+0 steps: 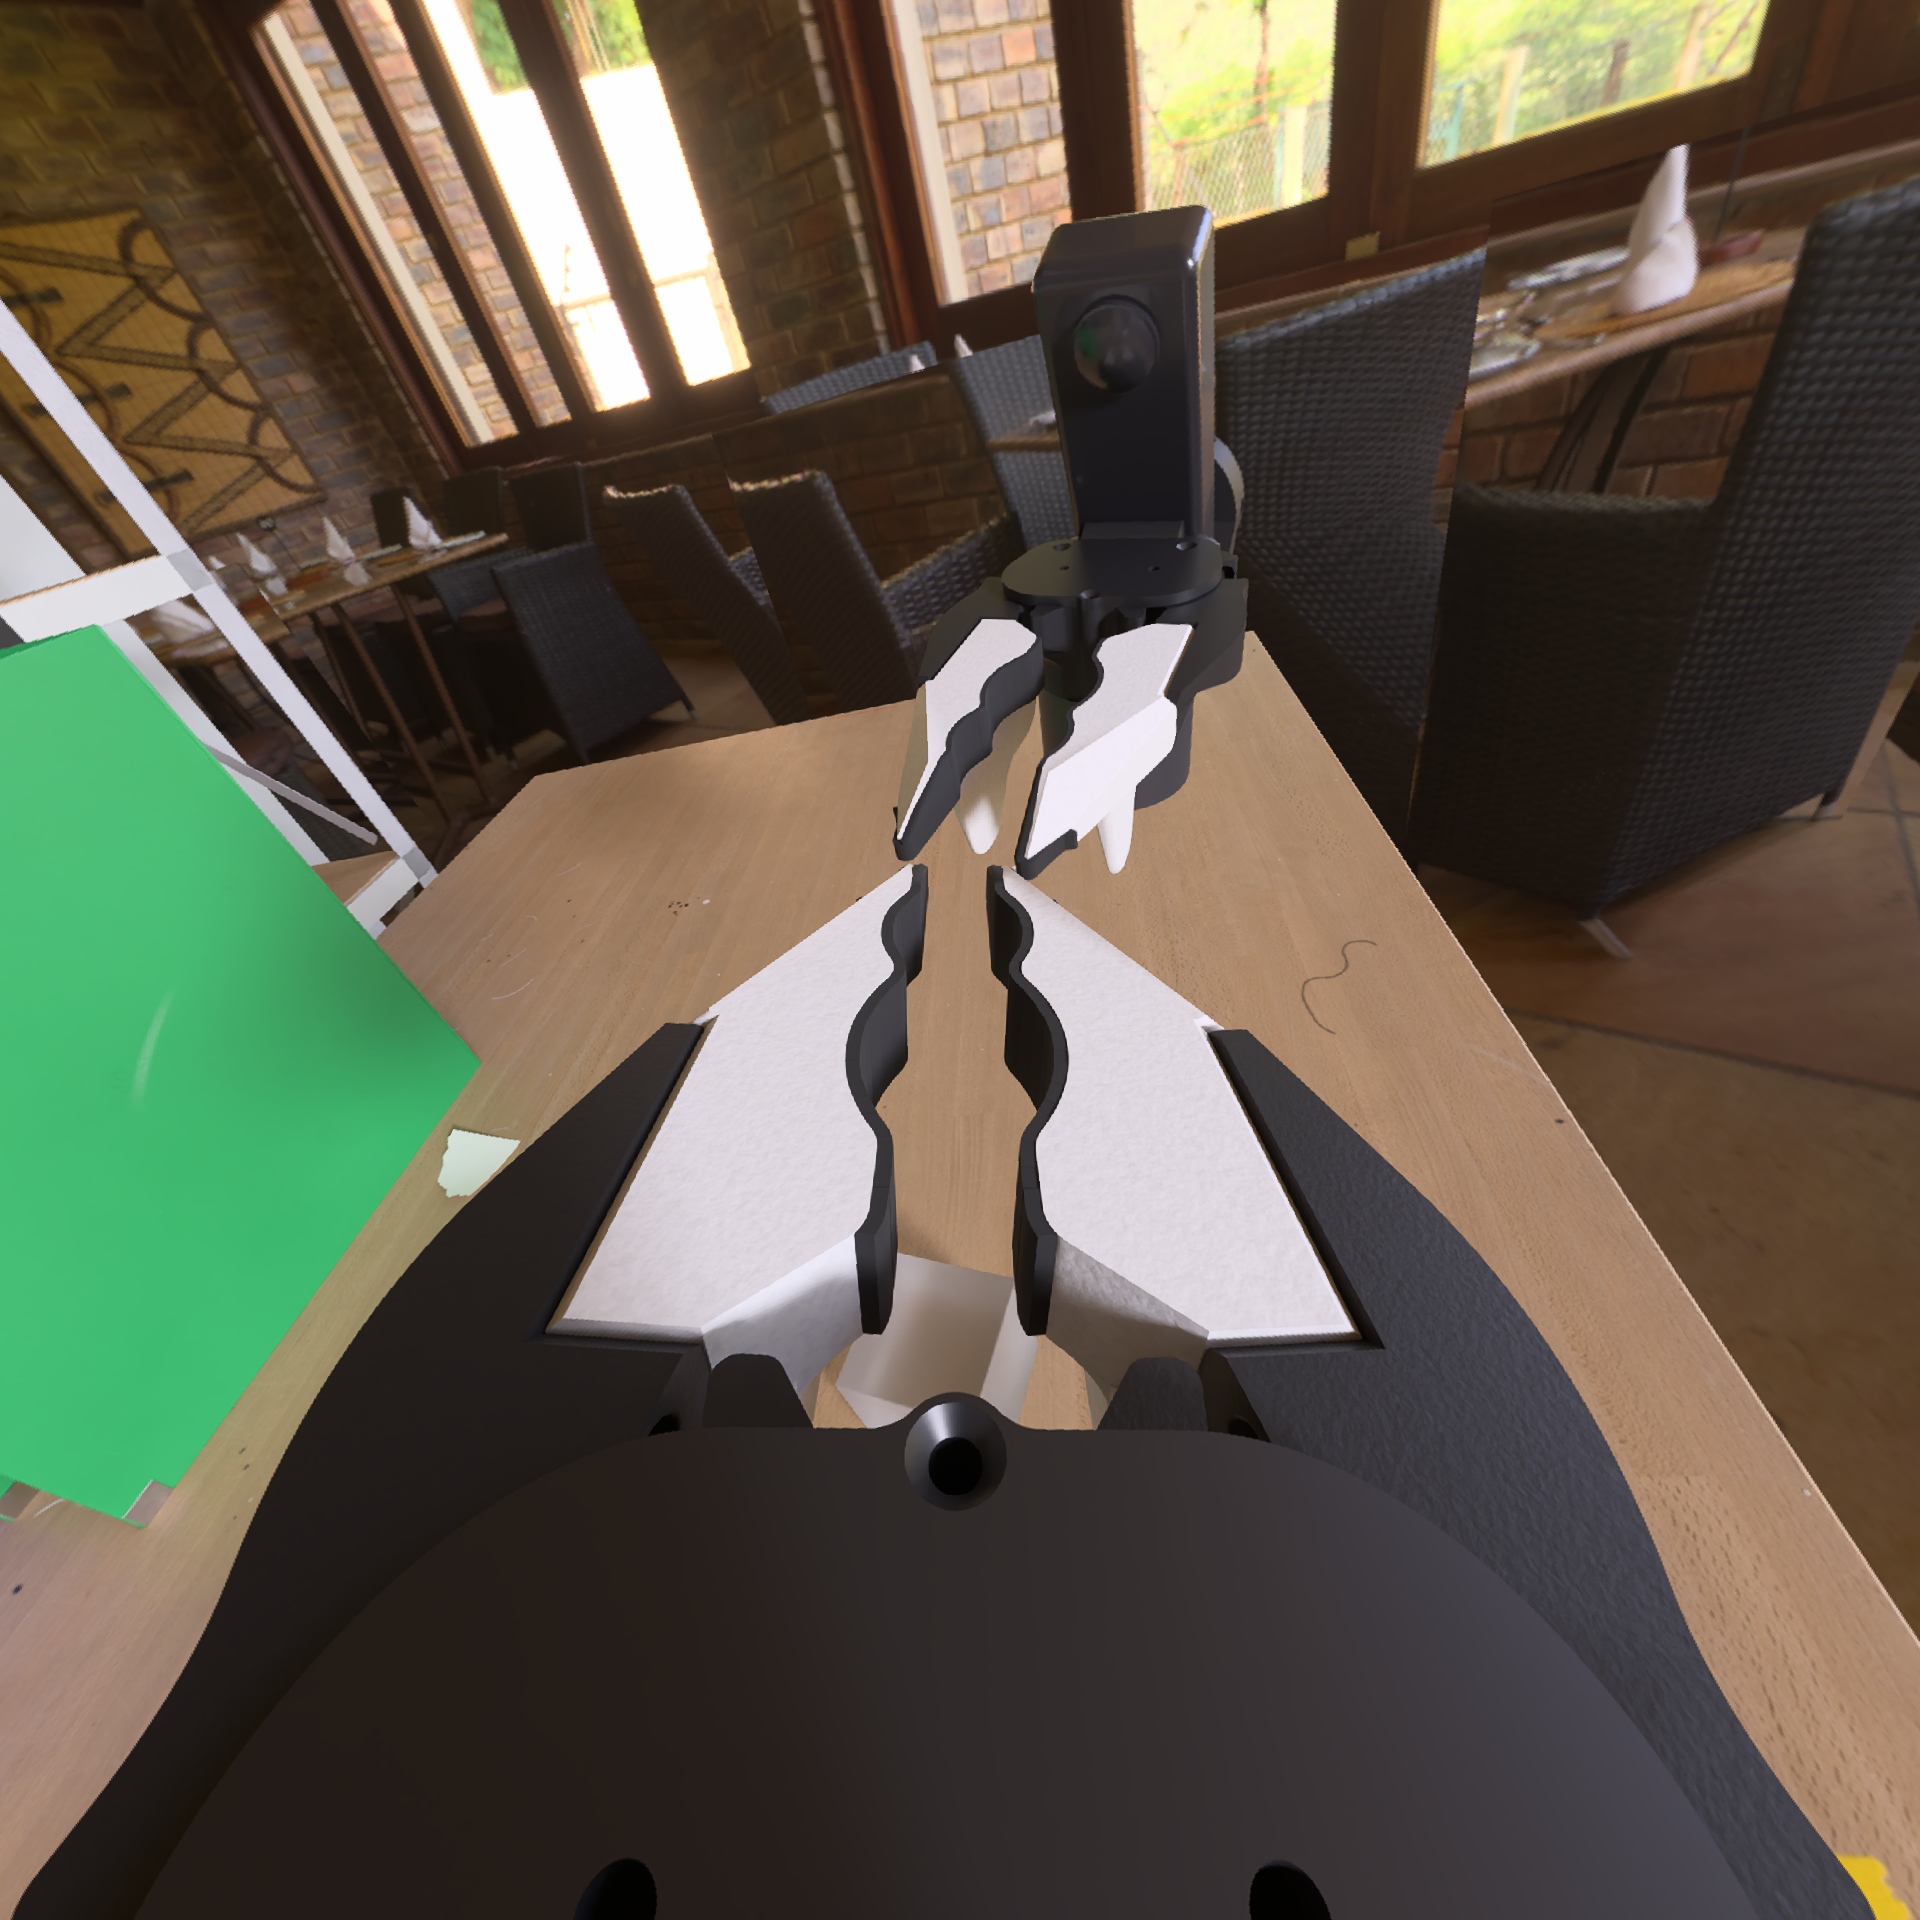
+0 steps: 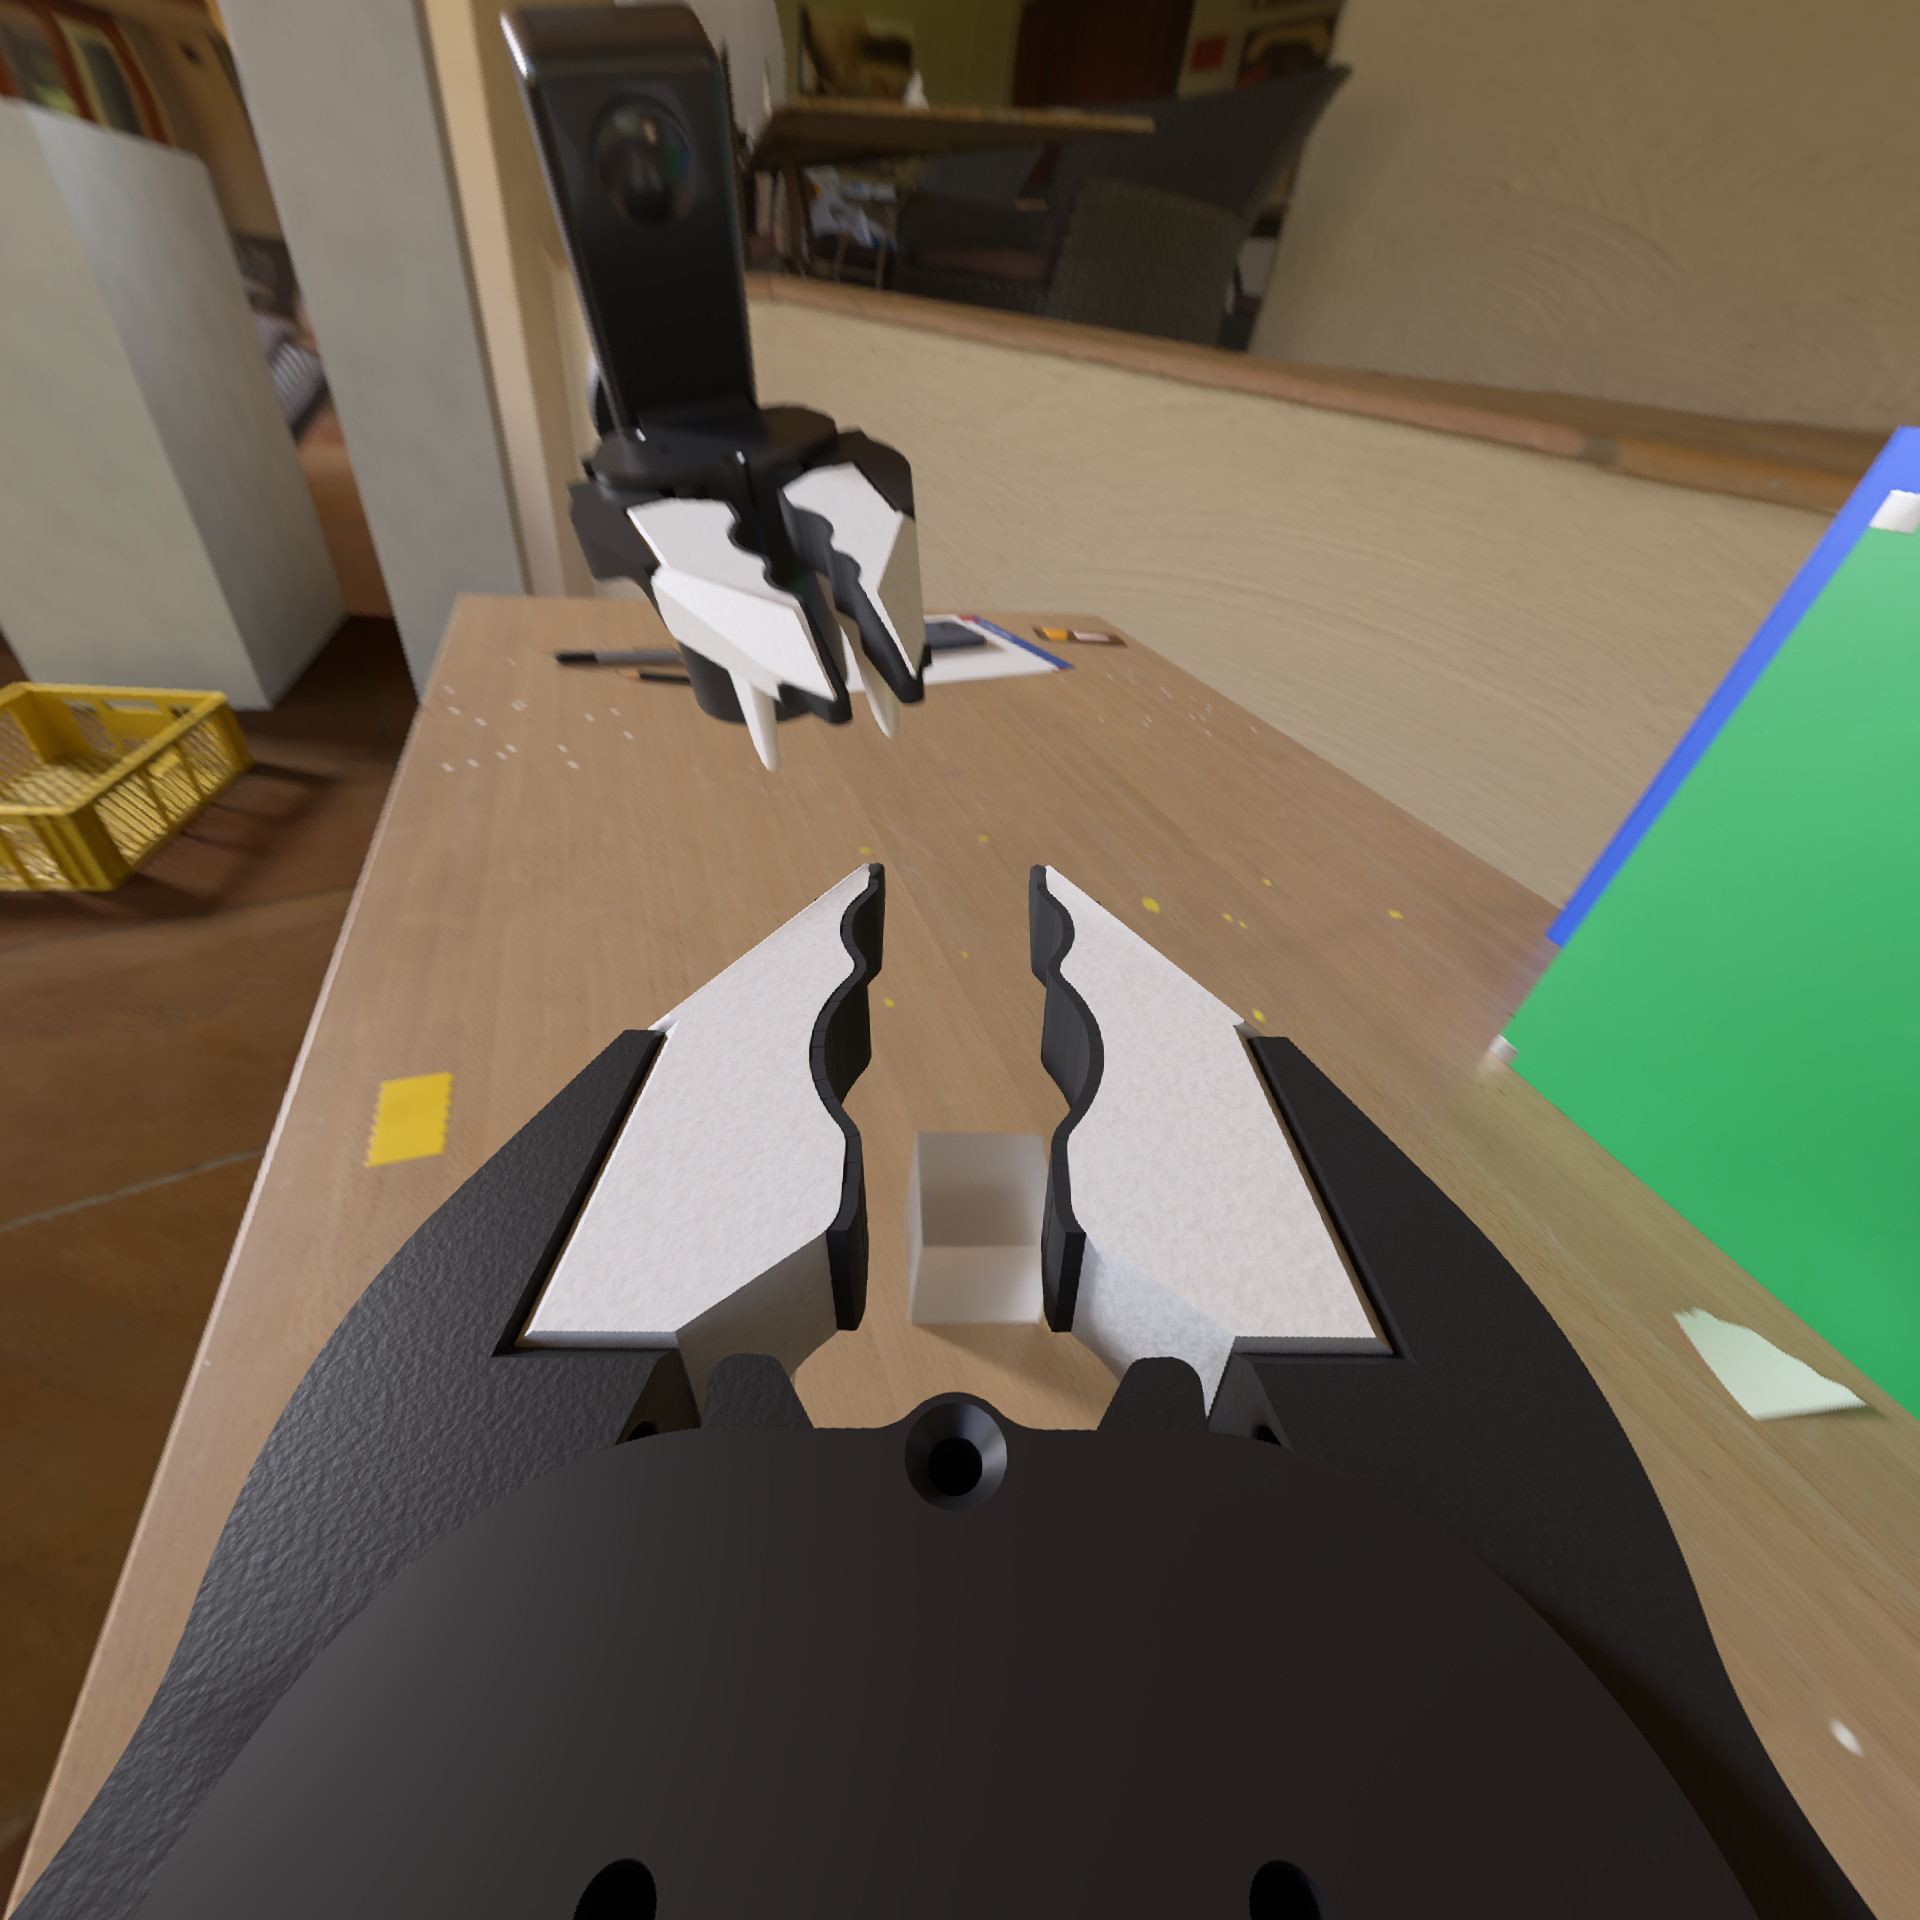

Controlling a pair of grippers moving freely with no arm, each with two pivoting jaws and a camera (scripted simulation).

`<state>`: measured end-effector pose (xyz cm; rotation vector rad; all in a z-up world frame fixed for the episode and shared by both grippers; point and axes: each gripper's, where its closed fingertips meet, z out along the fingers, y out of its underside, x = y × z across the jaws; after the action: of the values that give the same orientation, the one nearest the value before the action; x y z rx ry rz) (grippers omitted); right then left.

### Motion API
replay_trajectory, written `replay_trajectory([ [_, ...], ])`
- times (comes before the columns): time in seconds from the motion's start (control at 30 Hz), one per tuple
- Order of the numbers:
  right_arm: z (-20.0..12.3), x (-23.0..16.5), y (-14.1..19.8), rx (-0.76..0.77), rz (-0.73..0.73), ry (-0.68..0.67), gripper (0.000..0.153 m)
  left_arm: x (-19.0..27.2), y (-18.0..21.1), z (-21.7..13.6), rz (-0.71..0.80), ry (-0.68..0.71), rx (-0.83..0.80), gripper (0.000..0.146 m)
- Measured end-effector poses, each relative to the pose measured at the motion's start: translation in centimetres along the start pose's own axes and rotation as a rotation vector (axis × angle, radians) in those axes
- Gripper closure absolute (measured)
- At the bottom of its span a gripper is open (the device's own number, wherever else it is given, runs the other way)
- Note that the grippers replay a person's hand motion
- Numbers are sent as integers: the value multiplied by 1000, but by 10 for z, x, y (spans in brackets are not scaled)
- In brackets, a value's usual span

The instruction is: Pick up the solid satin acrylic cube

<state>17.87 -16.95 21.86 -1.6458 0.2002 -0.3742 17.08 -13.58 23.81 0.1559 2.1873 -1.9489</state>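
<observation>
Between the right gripper [image 2: 956,883]'s fingers, low near their roots, the solid satin acrylic cube [image 2: 977,1231] is sitting on the bench [image 2: 623,883], pale and translucent, close against the right-hand finger and apart from the left-hand one. Those fingers are standing moderately wide, with clear bench showing between the tips, so nothing is being held yet. Facing it across the bench, the left gripper [image 1: 954,883] is keeping its fingers narrow, with only a slim gap between them; a pale faceted shape is showing under their roots in its own view, and I cannot tell whether that is the cube or part of the gripper. A green panel [image 2: 1714,935] is leaning at the bench's edge, and a yellow crate [image 2: 104,779] is resting on the floor beyond. Judging from here, the main risk is lying in the off-centre placement: on closing, the nearer finger would be meeting the cube first and could be pushing or twisting it, and its smooth satin faces look likely to slip. Because the two grippers are pointing nose to nose, any forward drift could be bringing the tips into collision.
</observation>
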Motion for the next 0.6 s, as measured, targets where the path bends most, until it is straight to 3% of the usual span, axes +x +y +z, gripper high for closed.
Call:
replay_trajectory([
  [0.3,-27,39,55,-450,-182,222,115,-11,-1,-8,7,-36,-1,135],
  [0.6,-67,76,73,-557,-61,403,117,-21,-5,-18,20,-75,1,135],
])
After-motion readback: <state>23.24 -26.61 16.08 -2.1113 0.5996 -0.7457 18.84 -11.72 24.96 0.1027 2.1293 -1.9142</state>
